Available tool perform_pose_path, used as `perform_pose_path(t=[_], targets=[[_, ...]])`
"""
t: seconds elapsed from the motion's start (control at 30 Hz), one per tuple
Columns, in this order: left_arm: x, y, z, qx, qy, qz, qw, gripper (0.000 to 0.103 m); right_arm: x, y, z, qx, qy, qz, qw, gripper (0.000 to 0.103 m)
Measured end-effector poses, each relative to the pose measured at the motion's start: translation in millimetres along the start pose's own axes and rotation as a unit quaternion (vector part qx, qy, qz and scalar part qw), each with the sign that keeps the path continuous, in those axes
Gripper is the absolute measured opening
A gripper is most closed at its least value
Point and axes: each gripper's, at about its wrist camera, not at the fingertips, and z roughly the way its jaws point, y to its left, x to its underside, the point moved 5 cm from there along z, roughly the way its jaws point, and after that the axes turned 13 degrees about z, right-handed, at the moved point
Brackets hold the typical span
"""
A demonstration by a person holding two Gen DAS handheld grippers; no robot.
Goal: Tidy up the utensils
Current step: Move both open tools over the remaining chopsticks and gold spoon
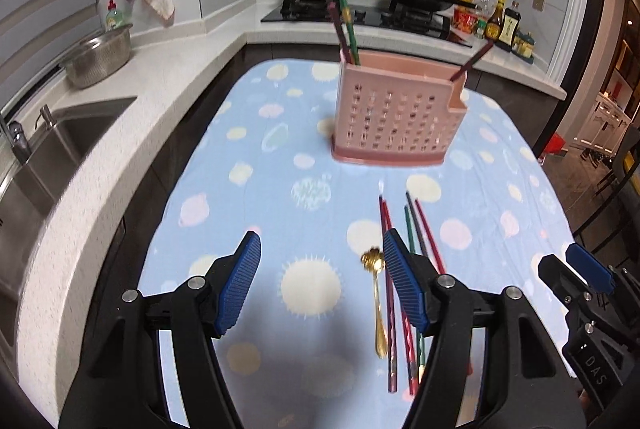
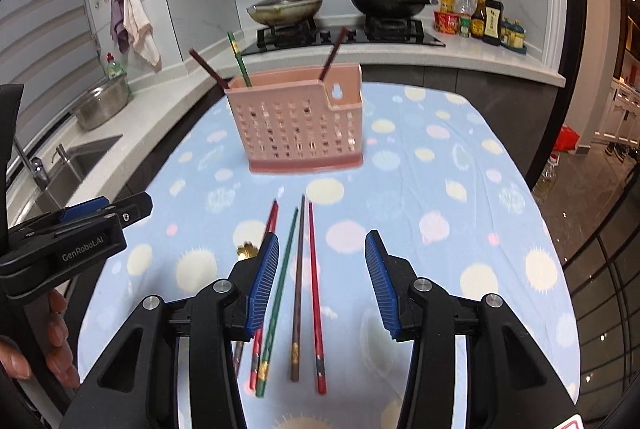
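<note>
**Both grippers open above the loose chopsticks, holder partly filled**

A table under a blue dotted cloth (image 2: 460, 157) fills the scene, set beside the kitchen counter, with sink and stove behind. It serves as the work surface, and everything for the task sits on it.

Toward the far middle of the cloth stands the pink perforated utensil holder (image 2: 298, 125), upright. Three chopsticks already lean out of it: a dark one and a green one at its left end, another dark one at the right by the small side compartment. Judging by that, sorting is under way but far from done.

The left gripper (image 1: 322, 279) hovers low over the near part of the cloth with its jaws spread wide and nothing between them. The right gripper (image 2: 322, 279) is likewise spread and empty, and it is lined up along the loose sticks, probably to pick one lengthwise.

Those loose chopsticks (image 2: 298, 289) lie near the front edge, roughly parallel and pointing toward the holder: red, green, brown, red, with more partly hidden under the left finger in the right wrist view. Just left of them lies a small gold spoon (image 1: 378, 305), bowl toward the holder, close beside the nearest stick.
</note>
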Motion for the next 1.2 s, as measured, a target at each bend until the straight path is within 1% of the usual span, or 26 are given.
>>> perform_pose_path(t=[0.1, 0.17, 0.2, 0.3, 0.4, 0.53, 0.63, 0.77, 0.87, 1.07, 1.2], targets=[[19, -2, 6, 0.001, 0.018, -0.003, 0.9998, 0.062, 20, -10, 7, 0.007, 0.02, 0.008, 1.0, 0.044], [31, -3, 11, 0.001, 0.029, -0.005, 0.9996, 0.067, 33, -15, 11, 0.009, 0.033, 0.011, 0.999, 0.044], [38, -3, 13, 0.001, 0.033, -0.007, 0.9994, 0.067, 40, -17, 14, 0.012, 0.039, 0.012, 0.999, 0.044], [58, -5, 19, 0.002, 0.049, -0.007, 0.9988, 0.067, 59, -21, 19, 0.022, 0.052, 0.004, 0.998, 0.044], [78, -10, 26, 0.001, 0.069, 0.0, 0.9976, 0.067, 76, -23, 27, 0.022, 0.072, 0.004, 0.997, 0.044], [102, -14, 34, 0.01, 0.095, -0.003, 0.9955, 0.067, 93, -26, 39, 0.025, 0.095, 0.003, 0.995, 0.044], [115, -16, 38, 0.008, 0.107, -0.002, 0.9943, 0.068, 102, -29, 45, 0.029, 0.105, 0.002, 0.994, 0.043], [124, -19, 41, 0.008, 0.118, 0.0, 0.993, 0.068, 109, -31, 52, 0.03, 0.114, 0.002, 0.993, 0.04], [126, -23, 41, 0.013, 0.122, 0.001, 0.9924, 0.068, 113, -31, 56, 0.032, 0.12, -0.001, 0.992, 0.034], [127, -35, 43, 0.017, 0.128, 0.014, 0.9916, 0.068, 113, -30, 59, 0.031, 0.115, -0.006, 0.993, 0.033], [126, -43, 45, 0.024, 0.127, 0.018, 0.9914, 0.068, 113, -29, 60, 0.034, 0.11, -0.011, 0.993, 0.026]])
